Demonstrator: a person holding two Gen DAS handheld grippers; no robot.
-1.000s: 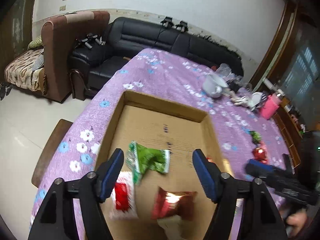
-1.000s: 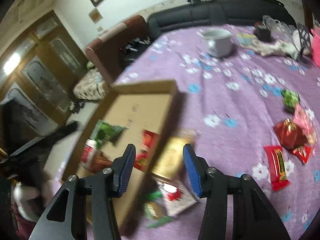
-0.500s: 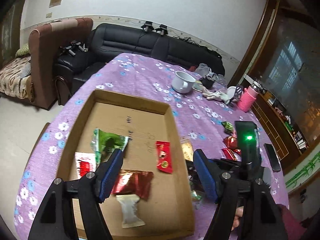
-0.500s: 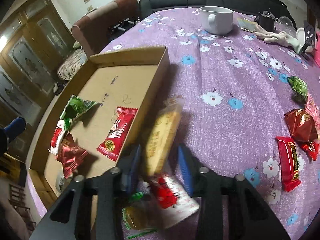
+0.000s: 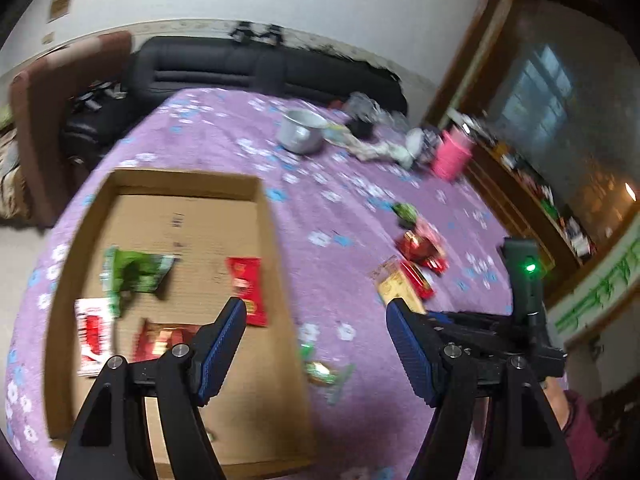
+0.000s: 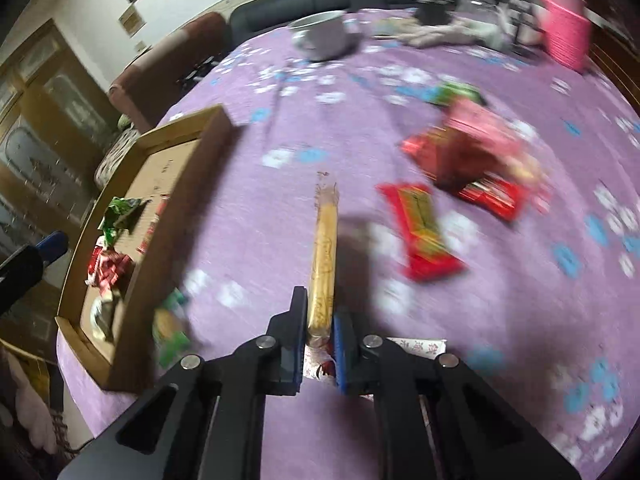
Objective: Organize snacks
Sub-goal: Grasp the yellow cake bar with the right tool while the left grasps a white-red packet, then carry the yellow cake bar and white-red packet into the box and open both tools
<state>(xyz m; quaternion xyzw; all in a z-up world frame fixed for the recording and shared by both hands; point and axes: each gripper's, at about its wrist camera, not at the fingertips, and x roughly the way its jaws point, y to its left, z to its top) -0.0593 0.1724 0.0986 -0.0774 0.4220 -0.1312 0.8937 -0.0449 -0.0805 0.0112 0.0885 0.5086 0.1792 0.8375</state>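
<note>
A shallow cardboard box (image 5: 276, 240) on the purple flowered tablecloth holds several snack packets, among them a green one (image 5: 136, 272) and a red one (image 5: 246, 284). My left gripper (image 5: 316, 344) is open and empty above the box's right wall. My right gripper (image 6: 320, 344) is shut on a long yellow snack packet (image 6: 325, 256), held edge-on above the cloth to the right of the box (image 6: 208, 148). The same packet shows in the left wrist view (image 5: 394, 286). Loose red packets (image 6: 424, 228) and a green one (image 6: 456, 92) lie on the cloth ahead.
A small green and gold packet (image 5: 324, 372) lies on the cloth beside the box. A white packet (image 6: 416, 348) lies under my right gripper. A white pot (image 6: 324, 36), a pink cup (image 6: 566, 36) and cloths stand at the table's far end. A black sofa (image 5: 260, 68) is behind.
My right gripper has closed on the yellow packet and moved right, away from the box. My left gripper has swung right, from over the box floor to its right wall.
</note>
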